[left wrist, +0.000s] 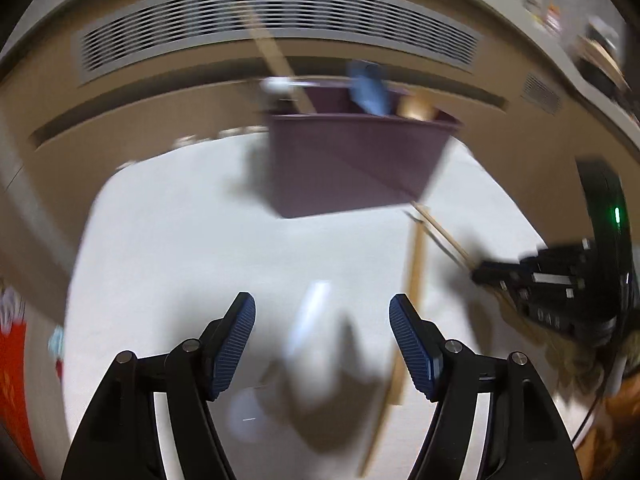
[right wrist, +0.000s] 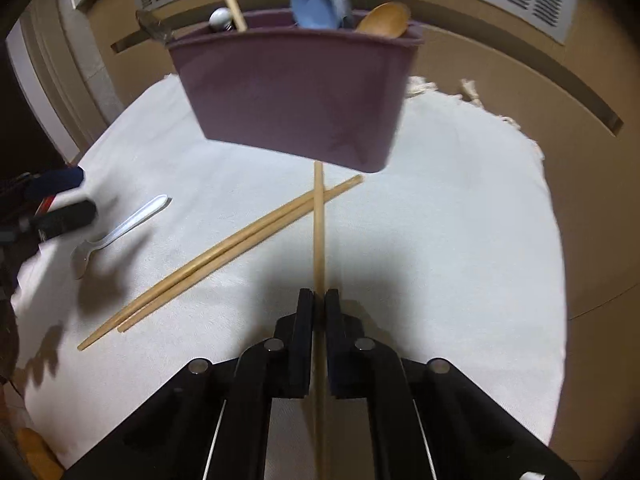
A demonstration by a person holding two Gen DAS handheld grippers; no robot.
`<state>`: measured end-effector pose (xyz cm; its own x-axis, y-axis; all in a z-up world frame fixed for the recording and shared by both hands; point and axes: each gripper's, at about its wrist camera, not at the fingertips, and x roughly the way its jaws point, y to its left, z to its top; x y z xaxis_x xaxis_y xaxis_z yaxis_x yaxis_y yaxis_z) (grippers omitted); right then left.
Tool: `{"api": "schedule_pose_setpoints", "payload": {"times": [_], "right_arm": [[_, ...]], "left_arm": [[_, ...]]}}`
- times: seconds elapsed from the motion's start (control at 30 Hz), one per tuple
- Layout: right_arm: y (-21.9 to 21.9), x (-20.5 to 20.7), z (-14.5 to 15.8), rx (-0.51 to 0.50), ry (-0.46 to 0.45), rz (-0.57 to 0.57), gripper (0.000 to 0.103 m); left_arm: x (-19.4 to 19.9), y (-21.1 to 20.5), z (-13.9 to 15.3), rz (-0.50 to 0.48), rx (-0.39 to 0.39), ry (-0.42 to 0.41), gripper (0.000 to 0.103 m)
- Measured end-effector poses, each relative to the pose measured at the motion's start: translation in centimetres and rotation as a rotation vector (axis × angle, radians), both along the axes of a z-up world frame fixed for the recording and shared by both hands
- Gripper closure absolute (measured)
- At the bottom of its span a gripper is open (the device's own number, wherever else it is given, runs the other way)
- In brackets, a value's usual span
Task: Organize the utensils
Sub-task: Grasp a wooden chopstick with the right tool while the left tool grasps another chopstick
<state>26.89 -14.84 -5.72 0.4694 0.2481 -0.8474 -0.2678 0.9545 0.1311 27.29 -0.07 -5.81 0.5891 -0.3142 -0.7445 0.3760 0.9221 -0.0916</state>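
Right gripper [right wrist: 319, 300] clenched on chopstick [right wrist: 318, 216], long axis pointing toward purple holder [right wrist: 296, 96]; left gripper [left wrist: 322, 312] released.

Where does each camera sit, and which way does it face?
Left wrist: on the left gripper, tilted down at the cloth, spoon and bin; its open jaws show, the right gripper at the right edge.
Right wrist: on the right gripper, tilted down; jaws shut on a chopstick.
Shared: bin, cloth, spoon, chopsticks.
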Motion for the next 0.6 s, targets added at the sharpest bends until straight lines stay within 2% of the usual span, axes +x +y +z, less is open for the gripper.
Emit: {"api": "schedule_pose_setpoints", "payload": {"times": [0.1,0.23,0.4,0.6], "right_arm": [[-1.5,-0.7,0.5,0.015,-0.010,-0.031,0.097],[-3.4,-1.8,0.6,0.016,-0.020,-0.072,0.097],[-4.4,-2.9,0.3,0.030,-0.029,-0.086,0.097],[-4.6,-3.2,0.3,0.050,-0.040,-0.086,0.097]], "left_arm": [[0.3,-3.1,-0.5,-0.101,0.030,0.042,0.037],[1.4,-6.8,-1.3,-0.176,0.096,0.073,0.061],[3.4,-9.5,-1.6,-0.220,0.112,0.113,0.064],[4.8,-11.5,-3.4,-0.187,0.219,0.133,0.065]]}}
